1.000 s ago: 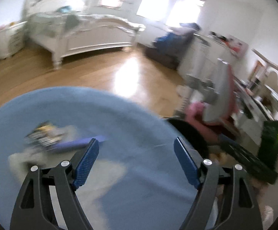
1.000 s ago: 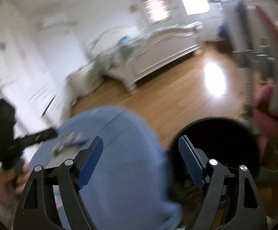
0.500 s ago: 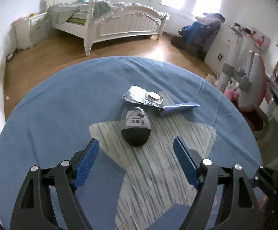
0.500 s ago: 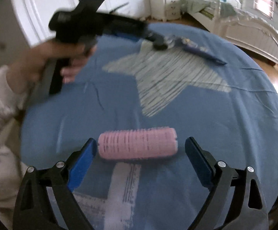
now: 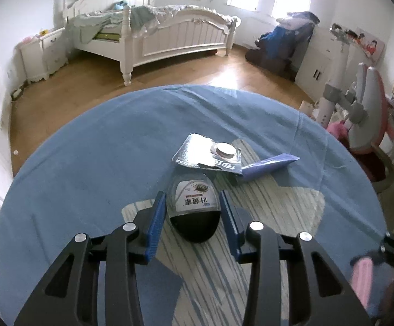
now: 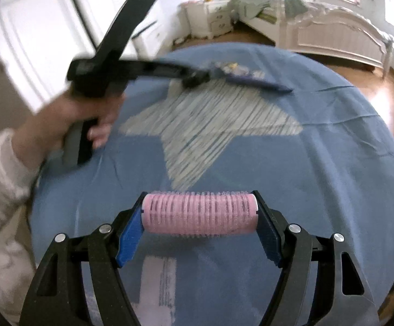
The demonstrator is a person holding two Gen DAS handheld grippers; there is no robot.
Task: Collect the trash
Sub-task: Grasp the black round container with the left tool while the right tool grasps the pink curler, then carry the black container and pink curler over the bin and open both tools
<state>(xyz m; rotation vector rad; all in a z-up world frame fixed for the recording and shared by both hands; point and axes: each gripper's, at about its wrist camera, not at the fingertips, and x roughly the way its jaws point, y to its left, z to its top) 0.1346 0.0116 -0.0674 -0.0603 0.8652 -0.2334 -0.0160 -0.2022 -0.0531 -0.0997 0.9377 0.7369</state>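
Both tongs had narrowed since half a second earlier. Left gripper [image 5: 193,212], its jaws closing, flanked a small dark bottle with a white label [image 5: 194,212]; whether the pads pressed it could not be told. Right gripper [image 6: 199,225] was closing endwise on a pink ribbed hair roller [image 6: 200,213], pads at both ends. Pickup of two trash items looked underway. Only the left view showed the foil blister card [image 5: 210,154] and blue wrapper [image 5: 270,164] clearly; only the right showed the person's hand [image 6: 88,119] and white sleeve [image 6: 1,190] above the blue star-patterned tablecloth [image 6: 319,163].
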